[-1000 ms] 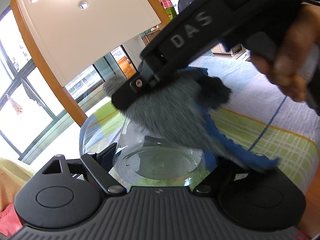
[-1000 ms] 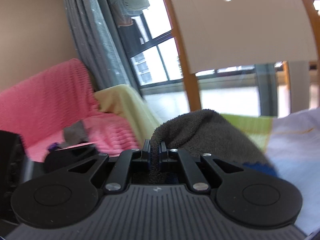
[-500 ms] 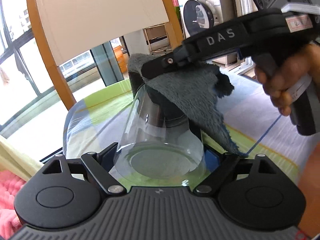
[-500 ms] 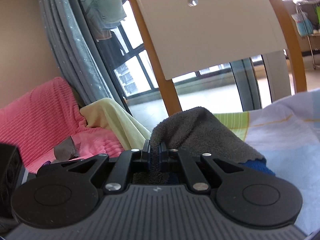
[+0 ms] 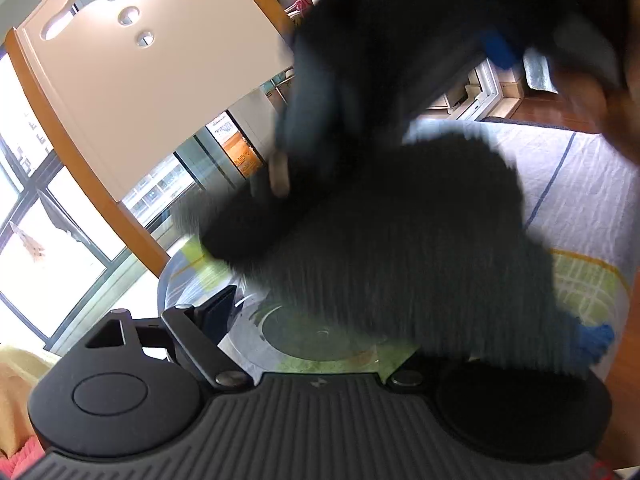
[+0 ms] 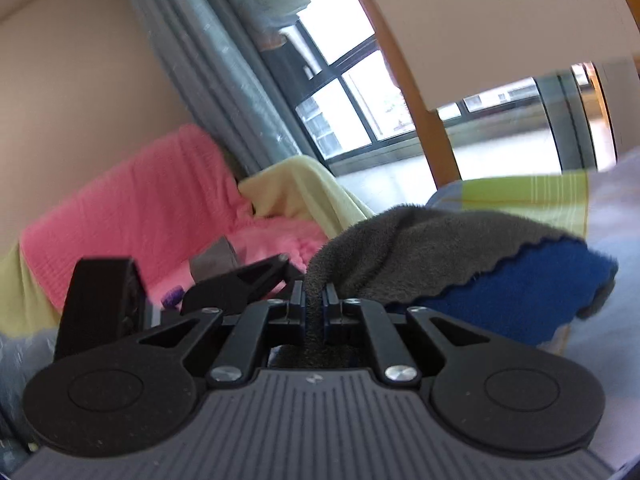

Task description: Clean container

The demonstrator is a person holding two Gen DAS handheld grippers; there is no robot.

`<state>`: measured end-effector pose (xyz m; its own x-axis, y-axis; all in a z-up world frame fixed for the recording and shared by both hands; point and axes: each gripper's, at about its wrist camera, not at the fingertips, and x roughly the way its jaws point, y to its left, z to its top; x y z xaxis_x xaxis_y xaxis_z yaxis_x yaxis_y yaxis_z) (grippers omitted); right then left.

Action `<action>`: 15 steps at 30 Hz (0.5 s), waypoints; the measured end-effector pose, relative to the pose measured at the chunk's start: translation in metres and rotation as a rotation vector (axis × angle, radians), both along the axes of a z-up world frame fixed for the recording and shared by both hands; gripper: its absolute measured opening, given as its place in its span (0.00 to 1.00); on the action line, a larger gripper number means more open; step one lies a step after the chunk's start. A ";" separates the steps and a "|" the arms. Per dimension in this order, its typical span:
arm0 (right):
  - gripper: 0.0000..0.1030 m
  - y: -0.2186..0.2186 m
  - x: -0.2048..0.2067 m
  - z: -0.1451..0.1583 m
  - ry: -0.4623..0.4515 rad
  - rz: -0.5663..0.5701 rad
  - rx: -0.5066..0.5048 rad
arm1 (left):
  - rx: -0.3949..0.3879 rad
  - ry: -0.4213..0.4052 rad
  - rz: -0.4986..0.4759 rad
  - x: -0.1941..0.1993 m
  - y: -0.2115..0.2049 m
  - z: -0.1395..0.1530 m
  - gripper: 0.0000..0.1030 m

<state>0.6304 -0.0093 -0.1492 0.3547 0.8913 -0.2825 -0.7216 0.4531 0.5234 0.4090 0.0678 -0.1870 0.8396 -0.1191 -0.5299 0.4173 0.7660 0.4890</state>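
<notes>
My left gripper (image 5: 316, 312) is shut on a clear glass container (image 5: 312, 336), held with its round base toward the camera. A grey cloth with a blue edge (image 5: 420, 248) lies over most of the glass, blurred by motion. My right gripper (image 6: 314, 300) is shut on this same cloth (image 6: 420, 248), which drapes forward over its fingers. In the left wrist view the right gripper's black body (image 5: 400, 60) looms close above the cloth. The glass's mouth is hidden under the cloth.
A table with a striped green, white and blue cloth (image 5: 580, 184) lies below. A chair with a white back and wooden frame (image 5: 140, 80) stands behind it. A pink and yellow covered sofa (image 6: 152, 216), grey curtain (image 6: 208, 60) and windows are to the left.
The right gripper with the cloth has swung down from the glass's top onto it, covering most of it. The left gripper has tilted the glass upward again.
</notes>
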 end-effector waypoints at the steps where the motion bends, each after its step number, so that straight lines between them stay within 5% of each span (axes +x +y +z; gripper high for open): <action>1: 0.03 0.001 0.002 0.000 -0.010 -0.004 -0.004 | -0.003 0.001 0.002 0.004 0.002 -0.001 0.83; 15: 0.02 -0.006 0.037 0.008 -0.214 -0.173 -0.170 | -0.003 -0.001 0.003 0.051 0.021 -0.016 0.83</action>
